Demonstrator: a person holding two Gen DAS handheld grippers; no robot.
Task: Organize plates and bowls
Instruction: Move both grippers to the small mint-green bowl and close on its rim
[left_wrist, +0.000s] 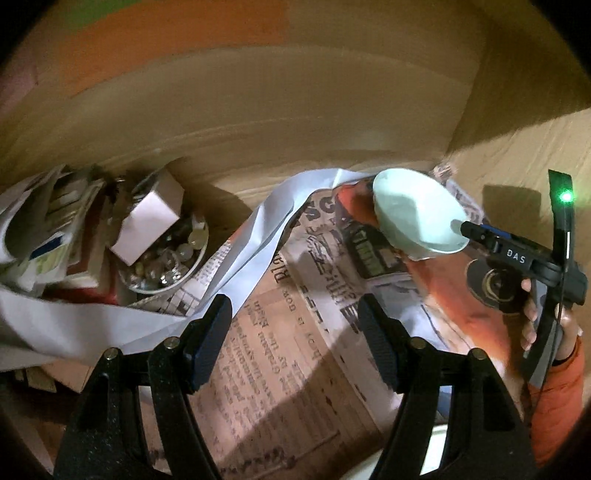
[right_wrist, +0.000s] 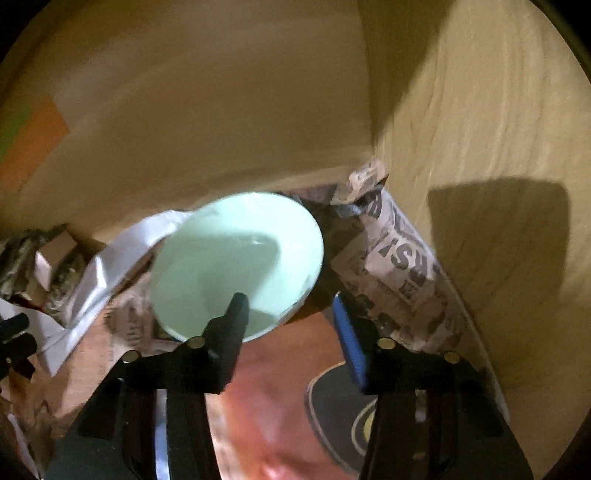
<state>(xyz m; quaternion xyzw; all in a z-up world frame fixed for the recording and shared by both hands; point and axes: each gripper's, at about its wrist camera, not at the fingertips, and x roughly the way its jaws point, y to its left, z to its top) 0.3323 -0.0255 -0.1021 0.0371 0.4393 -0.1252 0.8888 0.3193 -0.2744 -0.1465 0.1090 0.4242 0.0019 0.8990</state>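
Right wrist view: pale green bowl (right_wrist: 236, 258) tilted on newspaper (right_wrist: 399, 266) in cardboard box corner (right_wrist: 373, 147), right claw (right_wrist: 288, 306) straddling its near rim, not yet pinching. Left claw (left_wrist: 295, 325) wide, empty. Risk: glazed rim slipping, bowl dropping.

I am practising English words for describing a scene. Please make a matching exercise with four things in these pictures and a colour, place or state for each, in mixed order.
Things:
1 bowl
2 white box
3 newspaper
4 left gripper

Descriptions:
a open, holding nothing
b pale green, empty
c on the glass dish of beads
d spread flat underneath

Pairs: 1-b, 2-c, 3-d, 4-a
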